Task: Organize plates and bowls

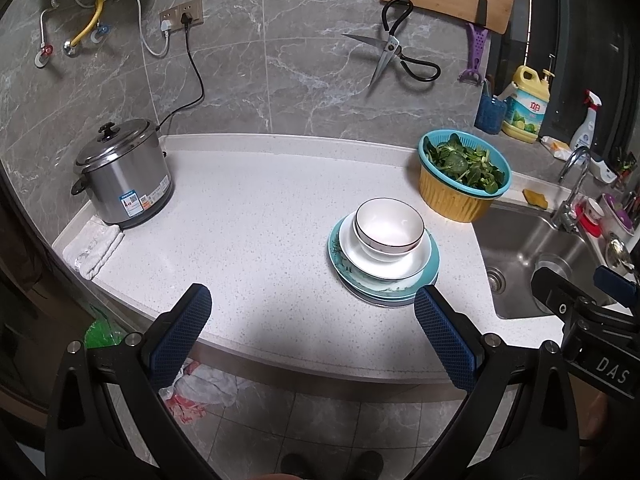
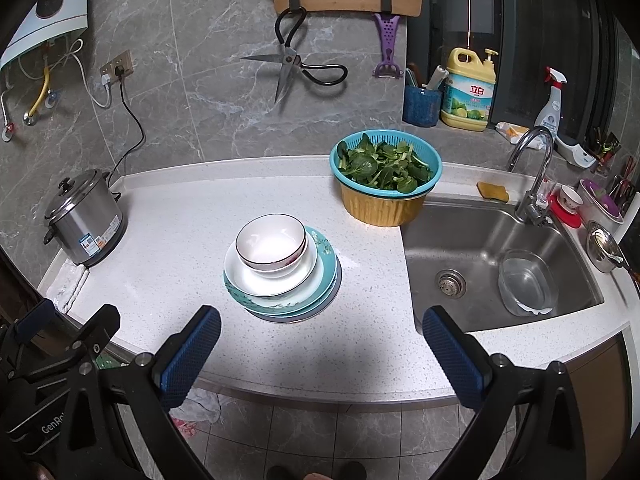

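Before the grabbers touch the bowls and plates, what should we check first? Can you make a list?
1. Left gripper open and empty: ok.
2. Right gripper open and empty: ok.
3. Top bowl sits upright in the stack: ok.
4. White dish and teal plates lie flat under it, slightly offset: ok.
5. Counter around the stack is bare; the basket of greens stands apart: ok.
6. Dishes dry, not slippery: cannot tell.
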A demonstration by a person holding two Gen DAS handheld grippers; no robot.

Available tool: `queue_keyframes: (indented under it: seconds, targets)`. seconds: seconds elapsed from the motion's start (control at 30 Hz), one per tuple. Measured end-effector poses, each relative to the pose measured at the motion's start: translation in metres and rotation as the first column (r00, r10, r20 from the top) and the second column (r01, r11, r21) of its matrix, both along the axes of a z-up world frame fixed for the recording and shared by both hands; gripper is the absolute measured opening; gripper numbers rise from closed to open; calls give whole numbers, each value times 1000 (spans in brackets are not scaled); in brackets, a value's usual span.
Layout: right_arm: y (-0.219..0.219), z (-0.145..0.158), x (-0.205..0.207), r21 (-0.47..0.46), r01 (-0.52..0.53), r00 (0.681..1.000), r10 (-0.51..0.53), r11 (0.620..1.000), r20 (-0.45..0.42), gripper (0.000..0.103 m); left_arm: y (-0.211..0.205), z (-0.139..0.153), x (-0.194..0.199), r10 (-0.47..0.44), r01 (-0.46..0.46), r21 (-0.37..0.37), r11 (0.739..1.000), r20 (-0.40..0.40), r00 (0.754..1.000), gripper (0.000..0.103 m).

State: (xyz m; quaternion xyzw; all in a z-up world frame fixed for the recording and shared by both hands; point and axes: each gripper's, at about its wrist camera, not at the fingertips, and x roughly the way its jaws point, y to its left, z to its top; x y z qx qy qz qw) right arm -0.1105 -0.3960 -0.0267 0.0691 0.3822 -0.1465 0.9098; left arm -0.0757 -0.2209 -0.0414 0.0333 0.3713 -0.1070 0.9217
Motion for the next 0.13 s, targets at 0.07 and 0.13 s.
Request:
queue_keyframes:
  seconds: [0.07, 0.13]
  targets:
    - [1, 0, 1, 0, -1, 1000, 1, 1000, -1, 103, 0, 0, 0, 0, 0, -1, 1000, 0, 1000, 103]
    - [0, 0, 1, 0, -1, 1000, 1, 1000, 0, 103, 0, 0, 0, -2, 2, -1, 1000, 0, 1000, 103]
